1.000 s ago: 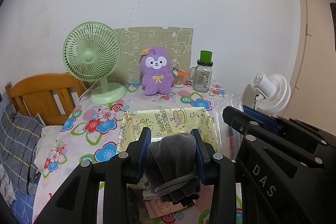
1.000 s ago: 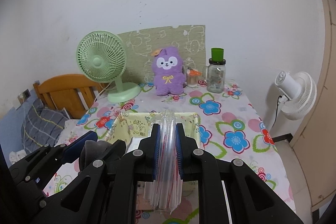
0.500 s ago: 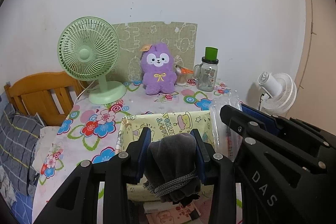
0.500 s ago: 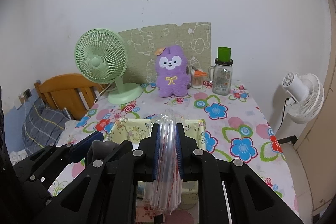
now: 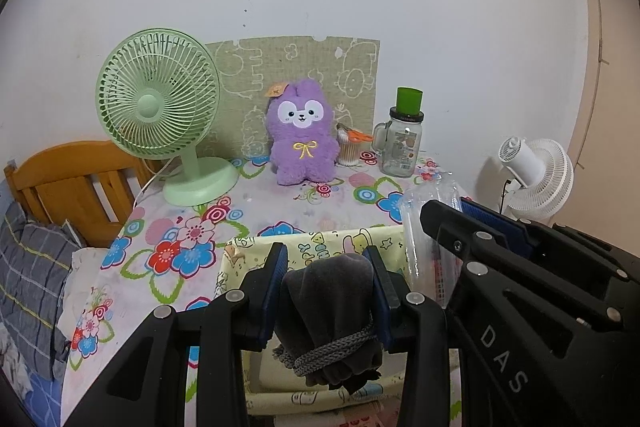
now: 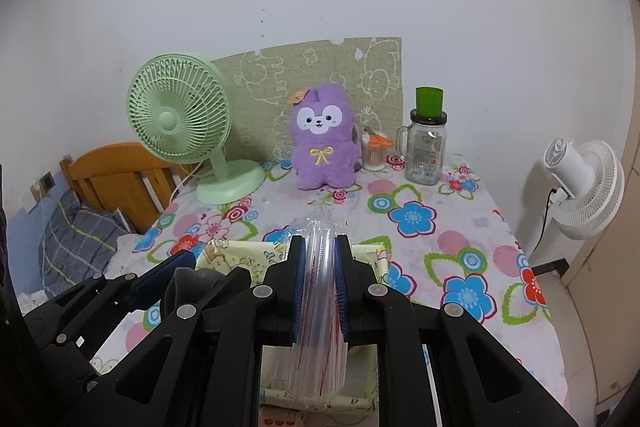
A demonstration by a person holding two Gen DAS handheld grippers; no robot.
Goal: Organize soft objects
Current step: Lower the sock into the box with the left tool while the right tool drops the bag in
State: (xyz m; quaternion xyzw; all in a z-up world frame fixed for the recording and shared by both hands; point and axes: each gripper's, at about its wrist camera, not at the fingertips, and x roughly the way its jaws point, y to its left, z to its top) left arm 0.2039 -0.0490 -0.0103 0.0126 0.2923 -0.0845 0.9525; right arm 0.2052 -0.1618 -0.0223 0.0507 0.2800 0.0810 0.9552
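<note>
Over yellow storage box, 6 o'clock: left gripper clenching grey cloth bundle; right gripper pinching clear plastic bags. Lower both inside before releasing.

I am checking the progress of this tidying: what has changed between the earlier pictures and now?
Both grippers drew back toward the near end of the table: the yellow fabric box sits lower in both views, and more tablecloth shows. Nothing was taken or released. The left gripper keeps the grey tied cloth bundle, the right gripper the clear plastic bag. The purple plush and green fan did not move.
</note>
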